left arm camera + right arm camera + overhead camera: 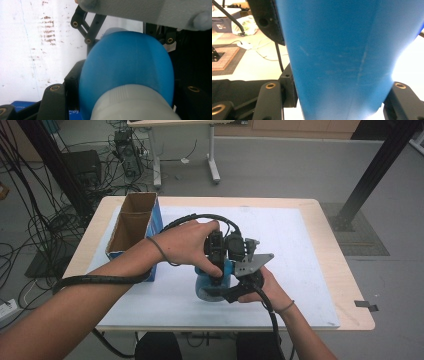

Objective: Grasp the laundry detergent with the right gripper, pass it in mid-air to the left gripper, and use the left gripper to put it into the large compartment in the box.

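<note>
Bottle (210,281), smooth stiff blue plastic, looks slippery; both hand-held grippers, left (216,270) and right (235,287), clamp its body.

High view: above person's side, looks fwd and down on table (320,270). Both gripper views ride very close on blue bottle (127,70), which also sits mid-table in high view.
</note>
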Available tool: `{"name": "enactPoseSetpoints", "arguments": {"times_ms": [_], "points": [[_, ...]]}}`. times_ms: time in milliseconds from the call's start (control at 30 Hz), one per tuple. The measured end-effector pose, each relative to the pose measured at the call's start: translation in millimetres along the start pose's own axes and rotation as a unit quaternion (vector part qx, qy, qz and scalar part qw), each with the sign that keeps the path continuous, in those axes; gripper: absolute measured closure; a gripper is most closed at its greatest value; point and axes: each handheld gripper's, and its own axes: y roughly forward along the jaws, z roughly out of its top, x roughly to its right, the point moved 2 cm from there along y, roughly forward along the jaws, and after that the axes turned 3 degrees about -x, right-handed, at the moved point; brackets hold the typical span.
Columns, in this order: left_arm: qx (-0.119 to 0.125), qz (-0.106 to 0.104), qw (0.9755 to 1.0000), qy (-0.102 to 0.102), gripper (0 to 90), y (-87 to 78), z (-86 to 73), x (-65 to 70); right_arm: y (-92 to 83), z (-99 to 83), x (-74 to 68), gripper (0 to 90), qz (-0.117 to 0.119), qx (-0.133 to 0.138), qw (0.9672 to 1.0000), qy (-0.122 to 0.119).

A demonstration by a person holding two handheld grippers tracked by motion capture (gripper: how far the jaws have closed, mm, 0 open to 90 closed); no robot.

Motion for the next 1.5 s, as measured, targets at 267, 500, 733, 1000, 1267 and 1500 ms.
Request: {"name": "enactPoseSetpoints", "arguments": {"times_ms": [267,500,733,1000,1267,1500], "points": [[0.001,0.003,1.0000,-0.006,38.5,0.1,-1.6,-0.5,-1.0,-5.0,-1.1,37.4,-0.005,0.017,0.9997,0.014],[-0.003,-0.003,1.0000,-0.006,38.5,1.8,-0.1,-0.8,-2.4,-7.2,-3.8,21.3,-0.017,0.022,0.9991,0.032],[-0.004,-0.003,1.0000,-0.007,38.4,2.5,1.4,-0.7,-4.1,-13.2,-3.8,6.4,-0.019,0.031,0.9976,0.058],[0.002,-0.003,0.9999,-0.012,38.4,-1.4,1.5,-0.3,-7.4,-24.0,-5.5,3.2,-0.022,0.034,0.9968,0.069],[-0.001,-0.001,0.9999,-0.012,38.3,-5.4,3.2,0.0,-8.2,-31.0,-6.3,3.1,-0.025,0.030,0.9964,0.075],[0.002,0.003,0.9998,-0.017,38.3,-14.4,2.5,-0.1,-11.1,-31.4,-6.0,3.2,-0.030,0.029,0.9964,0.073]]}}
